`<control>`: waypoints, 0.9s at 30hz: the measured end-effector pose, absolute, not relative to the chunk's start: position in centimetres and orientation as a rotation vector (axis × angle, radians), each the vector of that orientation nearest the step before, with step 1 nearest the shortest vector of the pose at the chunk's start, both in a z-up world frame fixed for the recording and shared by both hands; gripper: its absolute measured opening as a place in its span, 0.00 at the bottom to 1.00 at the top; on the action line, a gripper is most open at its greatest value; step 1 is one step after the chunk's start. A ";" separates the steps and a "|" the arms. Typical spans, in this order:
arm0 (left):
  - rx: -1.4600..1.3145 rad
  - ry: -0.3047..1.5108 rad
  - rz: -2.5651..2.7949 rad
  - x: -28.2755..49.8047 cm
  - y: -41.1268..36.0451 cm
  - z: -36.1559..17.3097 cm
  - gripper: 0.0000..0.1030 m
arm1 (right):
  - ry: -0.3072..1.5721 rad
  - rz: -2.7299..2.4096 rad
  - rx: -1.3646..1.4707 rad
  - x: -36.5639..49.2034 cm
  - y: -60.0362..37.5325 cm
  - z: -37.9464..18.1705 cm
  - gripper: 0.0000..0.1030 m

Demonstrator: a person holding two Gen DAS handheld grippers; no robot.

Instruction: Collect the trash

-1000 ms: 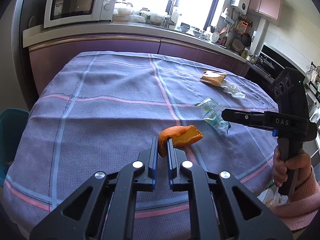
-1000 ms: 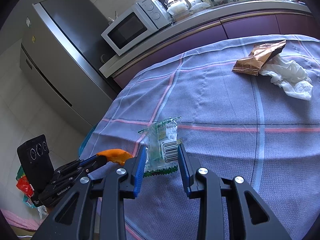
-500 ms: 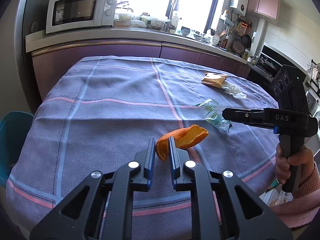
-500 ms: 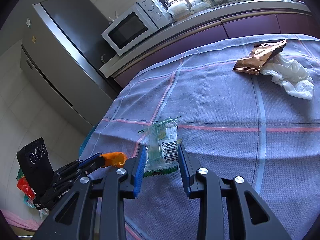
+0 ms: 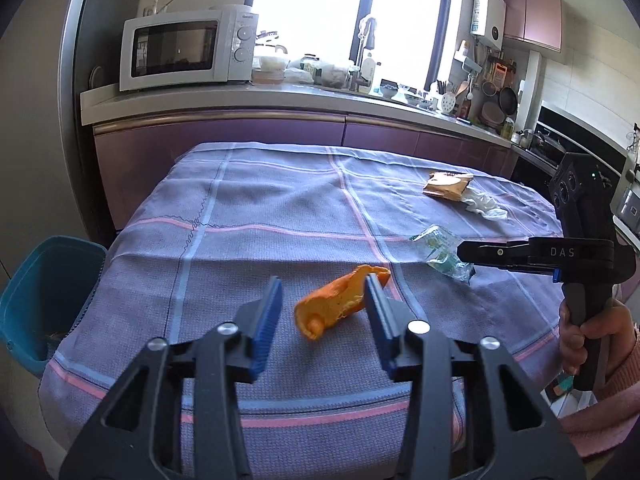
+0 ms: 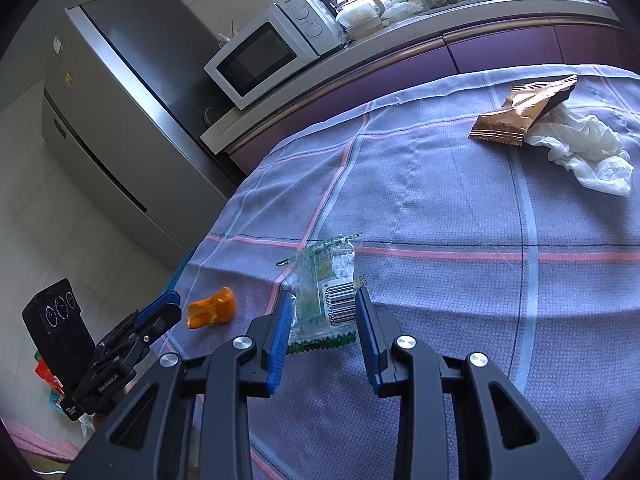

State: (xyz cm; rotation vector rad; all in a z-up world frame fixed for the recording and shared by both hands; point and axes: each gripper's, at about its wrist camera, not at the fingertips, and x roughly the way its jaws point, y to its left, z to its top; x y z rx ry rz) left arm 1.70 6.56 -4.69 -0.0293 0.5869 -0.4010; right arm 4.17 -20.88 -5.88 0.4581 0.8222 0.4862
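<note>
Left wrist view: the checked tablecloth point(image 5: 280, 216) is seen with the teal bin point(image 5: 44, 300) standing off its left edge. The left gripper point(image 5: 322, 304) has just been opening, and the orange peel point(image 5: 340, 300), pinched a second ago, now lies released between its spread jaws, on the cloth and outside the bin. It is judged a dropped or reset grasp. The right gripper point(image 6: 322, 316) brackets the clear green wrapper point(image 6: 324, 292); whether it is clamped cannot be told.
</note>
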 end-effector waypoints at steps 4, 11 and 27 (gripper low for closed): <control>-0.017 0.605 -0.406 1.9 6.4 -4.8 0.01 | 0.823 0.489 0.459 4.2 -20.8 -5.9 0.30; -0.010 0.589 -0.368 1.7 7.1 -4.9 0.01 | 0.822 0.488 0.458 4.2 -20.8 -6.0 0.30; -0.012 0.673 -0.502 2.2 6.5 -6.5 0.32 | 0.823 0.495 0.458 4.3 -20.6 -6.0 0.30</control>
